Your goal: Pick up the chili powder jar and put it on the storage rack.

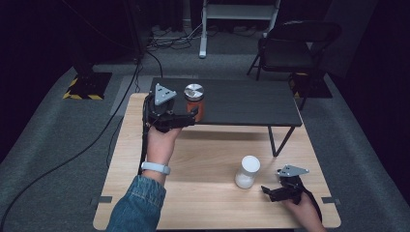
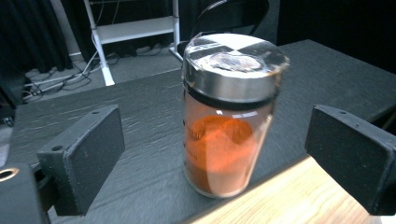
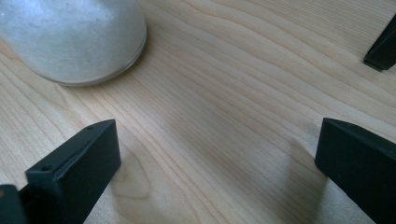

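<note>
While sitting upright on the near edge of the black shelf (image 2: 140, 140), spice jar (image 2: 227, 116) standing between the two jaws of left gripper (image 1: 186, 117), closer to the far side than the near one in the high view. Not touching either pad: clear gap on both sides in the left gripper view, jar a little ahead of the jaw tips. Jaws standing wide, holding nothing. Orange powder filling the lower half of the glass, shiny metal lid on top. Jar blurred slightly in the left gripper view.

Reaching forward from the bottom of the high view, left hand (image 1: 162, 140) gripping the tool level, pointing to the right along the shelf edge; denim sleeve (image 1: 138, 203) and pale wristband (image 1: 155, 167) showing behind it, grey three-cornered plate lying on top.

Resting low at the near right corner of the wooden table (image 1: 203, 159), right gripper (image 1: 271, 191) pointing left, toward the white jar (image 1: 247, 171), just beside it but apart. Jaws spread wide over bare wood in the right gripper view, nothing between them, white jar sitting beyond the left jaw.
</note>
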`<state>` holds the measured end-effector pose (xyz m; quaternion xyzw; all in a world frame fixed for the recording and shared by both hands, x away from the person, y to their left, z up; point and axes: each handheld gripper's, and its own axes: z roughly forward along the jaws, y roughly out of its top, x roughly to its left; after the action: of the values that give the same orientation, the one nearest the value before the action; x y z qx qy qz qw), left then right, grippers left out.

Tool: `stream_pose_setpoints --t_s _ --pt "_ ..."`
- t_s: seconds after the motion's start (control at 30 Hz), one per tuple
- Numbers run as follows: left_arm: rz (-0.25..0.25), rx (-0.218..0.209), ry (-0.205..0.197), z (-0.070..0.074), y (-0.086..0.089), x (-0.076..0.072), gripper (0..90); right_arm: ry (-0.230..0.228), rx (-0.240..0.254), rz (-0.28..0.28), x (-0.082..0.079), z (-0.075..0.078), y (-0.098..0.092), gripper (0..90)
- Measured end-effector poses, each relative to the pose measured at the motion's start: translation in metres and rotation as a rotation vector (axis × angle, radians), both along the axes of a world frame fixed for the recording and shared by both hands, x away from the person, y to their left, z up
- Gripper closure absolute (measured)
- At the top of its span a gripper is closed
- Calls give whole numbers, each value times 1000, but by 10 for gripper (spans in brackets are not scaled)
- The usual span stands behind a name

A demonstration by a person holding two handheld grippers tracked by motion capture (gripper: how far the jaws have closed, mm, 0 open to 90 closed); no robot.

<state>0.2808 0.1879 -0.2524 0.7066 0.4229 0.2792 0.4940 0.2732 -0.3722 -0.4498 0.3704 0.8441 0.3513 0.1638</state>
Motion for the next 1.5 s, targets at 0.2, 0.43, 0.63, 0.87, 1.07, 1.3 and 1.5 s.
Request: stream_pose_setpoints --t_s 0.2,0.43,0.63,0.87,1.07,1.3,1.5 --pt "-13 -4 -9 -14 7 -22 48 0 0 -1 0 0 0 0" --pt "-72 -24 18 -36 19 -39 57 0 0 -3 0 0 1 0" --pt "-78 -2 32 -64 21 -48 56 0 0 -3 0 0 1 0" --pt "-74 12 80 -100 20 -49 56 0 0 -3 0 0 1 0" --pt "-76 11 119 -130 18 -53 57 0 0 -3 0 0 1 0" --pt "-70 11 172 -158 20 -55 57 0 0 -3 0 0 1 0" --pt "-41 2 213 -182 19 -58 57 0 0 -3 0 0 1 0"
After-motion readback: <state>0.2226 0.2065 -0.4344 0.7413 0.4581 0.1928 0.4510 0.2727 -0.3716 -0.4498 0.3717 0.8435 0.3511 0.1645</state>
